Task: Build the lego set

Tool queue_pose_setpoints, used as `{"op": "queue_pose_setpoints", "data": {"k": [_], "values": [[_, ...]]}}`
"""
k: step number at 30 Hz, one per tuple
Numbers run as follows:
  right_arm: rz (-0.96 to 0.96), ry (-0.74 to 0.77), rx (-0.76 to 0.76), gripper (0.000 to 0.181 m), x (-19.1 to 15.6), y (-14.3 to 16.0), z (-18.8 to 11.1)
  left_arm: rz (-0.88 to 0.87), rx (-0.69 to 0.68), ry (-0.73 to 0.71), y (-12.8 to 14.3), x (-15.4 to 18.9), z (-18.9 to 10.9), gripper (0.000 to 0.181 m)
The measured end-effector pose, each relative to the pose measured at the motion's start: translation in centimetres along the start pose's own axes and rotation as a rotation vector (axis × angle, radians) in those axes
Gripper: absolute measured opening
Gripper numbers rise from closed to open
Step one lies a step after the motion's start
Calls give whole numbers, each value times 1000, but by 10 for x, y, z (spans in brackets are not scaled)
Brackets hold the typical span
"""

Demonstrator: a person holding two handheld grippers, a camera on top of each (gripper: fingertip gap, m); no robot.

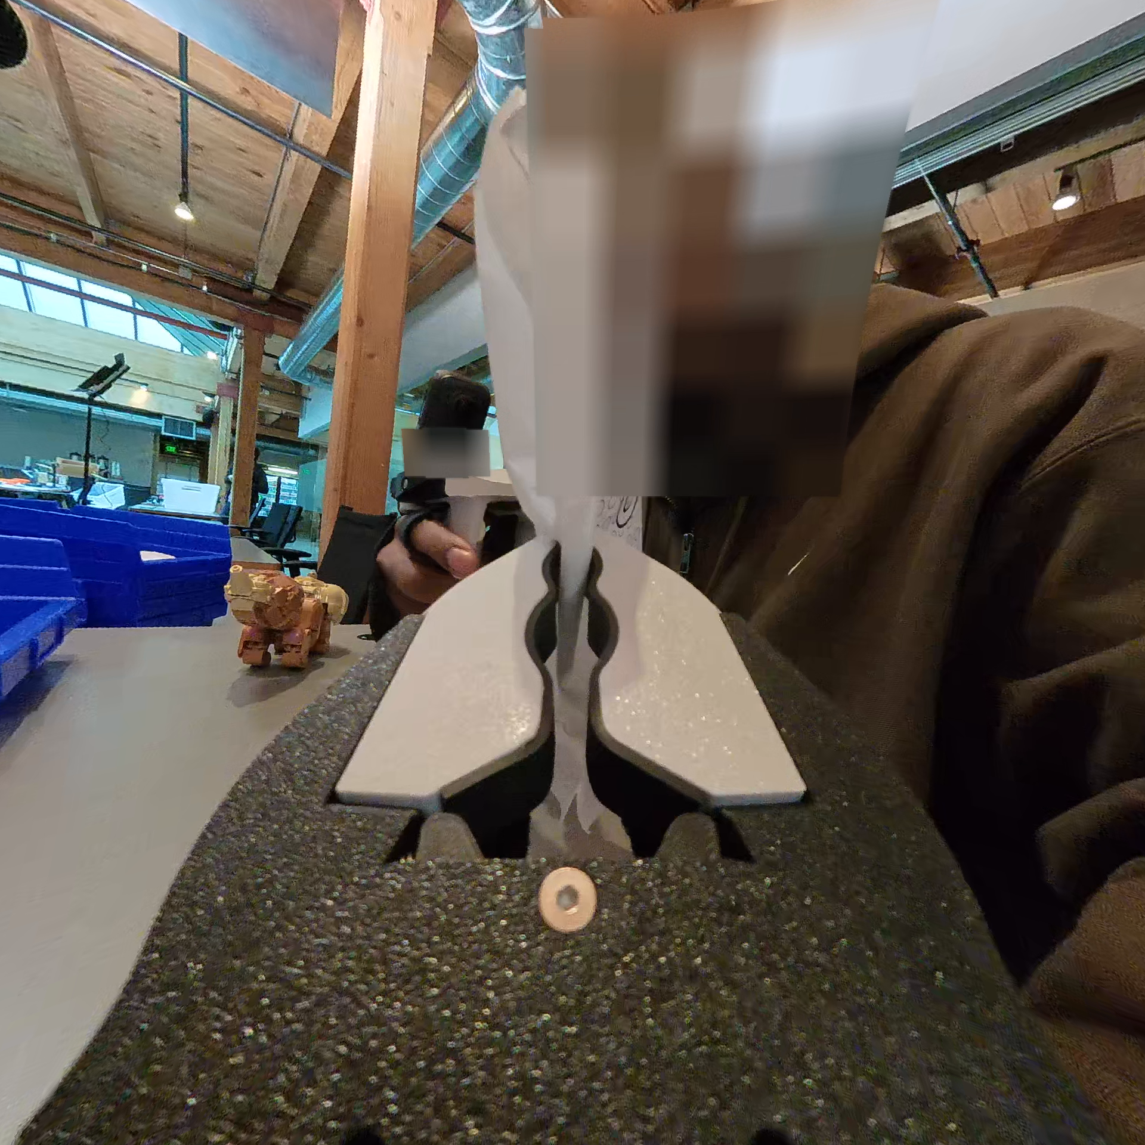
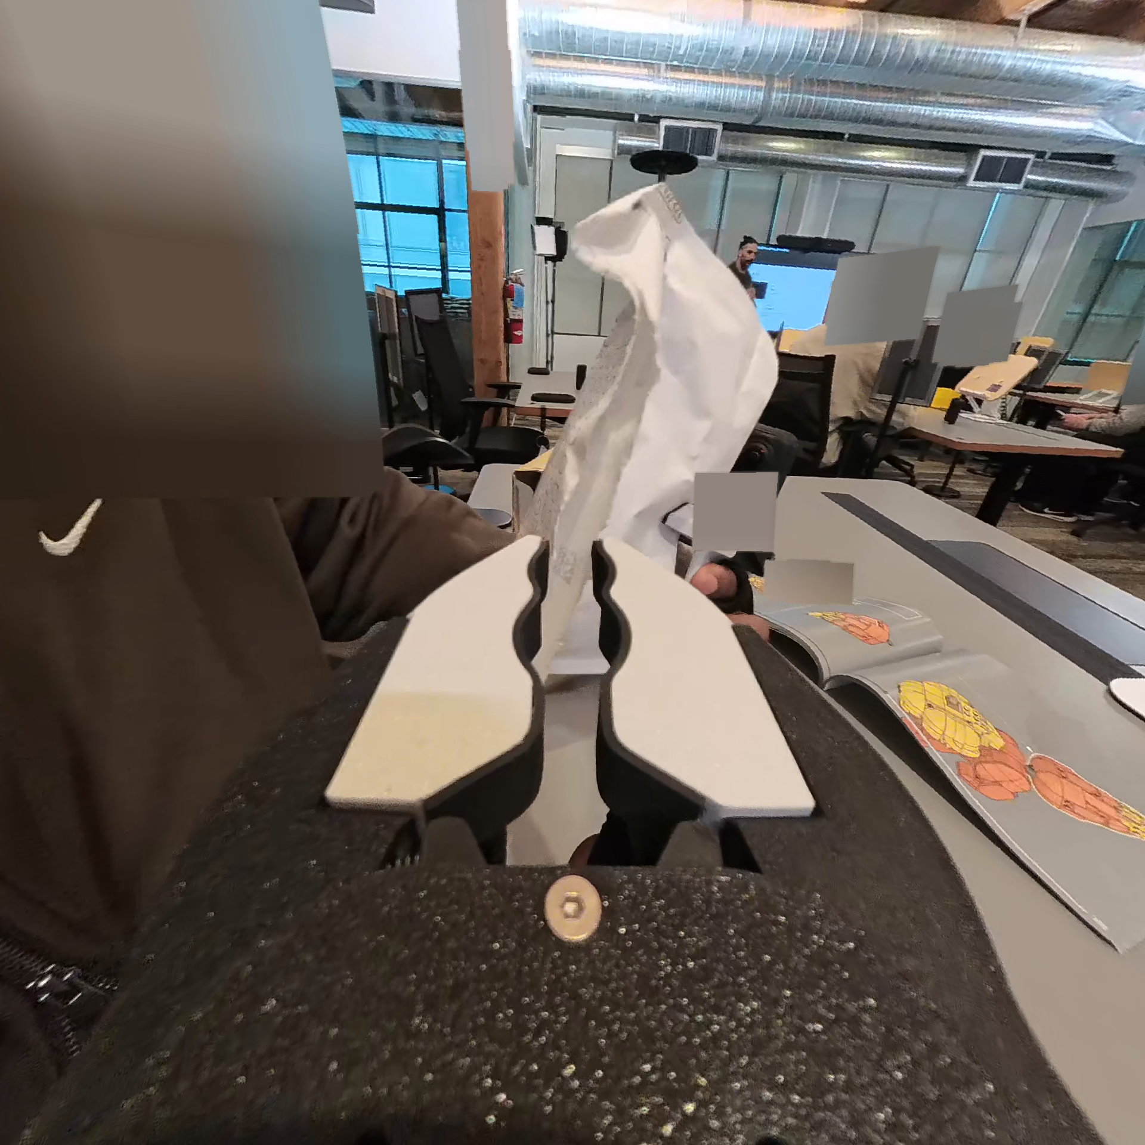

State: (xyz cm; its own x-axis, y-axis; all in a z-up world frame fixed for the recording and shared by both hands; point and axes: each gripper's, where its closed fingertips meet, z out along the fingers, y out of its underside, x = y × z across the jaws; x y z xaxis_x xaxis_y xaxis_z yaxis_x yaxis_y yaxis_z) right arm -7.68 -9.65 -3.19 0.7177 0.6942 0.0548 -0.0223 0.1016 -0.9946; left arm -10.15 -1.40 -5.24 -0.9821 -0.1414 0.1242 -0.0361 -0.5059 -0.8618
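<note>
A crumpled white paper bag [image 1: 508, 279] stands up between both grippers. My left gripper [image 1: 570, 551] is shut on its lower end, and a torn edge hangs down between the fingers. In the right wrist view the bag [image 2: 669, 372] rises from my right gripper [image 2: 570, 548], whose fingers are close together with the bag's sealed edge filling the gap. A brown and tan lego animal model [image 1: 285, 619] stands on the grey table [image 1: 124, 774], left of my left gripper. An open instruction booklet [image 2: 929, 712] lies on the table to the right.
Blue bins [image 1: 124, 557] stand at the table's left. A person in a brown hoodie [image 1: 960, 557] sits close behind the bag. The person's hand [image 1: 427, 564] holds the other gripper. A white object [image 2: 1127, 697] lies at the right edge. Desks and chairs are farther off. My hands' fingertips stand some 10 centimeters from each other.
</note>
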Motion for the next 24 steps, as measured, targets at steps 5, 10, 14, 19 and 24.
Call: {"op": "queue_pose_setpoints", "data": {"k": [5,10,14,19,24], "values": [[22,21,18,13,8,-2,-3,-7,-8,-1,1,0,0,5],[49,1,12,13,8,1,-3,-9,-17,-14,3,-2,0,5],[59,-18,-7,13,5,5,1,-9,-37,-46,6,-8,0,5],[75,-19,7,13,8,3,-3,14,-32,-126,4,-18,-4,5],[96,-38,-46,14,6,13,0,0,-74,-131,12,-21,-1,5]]}}
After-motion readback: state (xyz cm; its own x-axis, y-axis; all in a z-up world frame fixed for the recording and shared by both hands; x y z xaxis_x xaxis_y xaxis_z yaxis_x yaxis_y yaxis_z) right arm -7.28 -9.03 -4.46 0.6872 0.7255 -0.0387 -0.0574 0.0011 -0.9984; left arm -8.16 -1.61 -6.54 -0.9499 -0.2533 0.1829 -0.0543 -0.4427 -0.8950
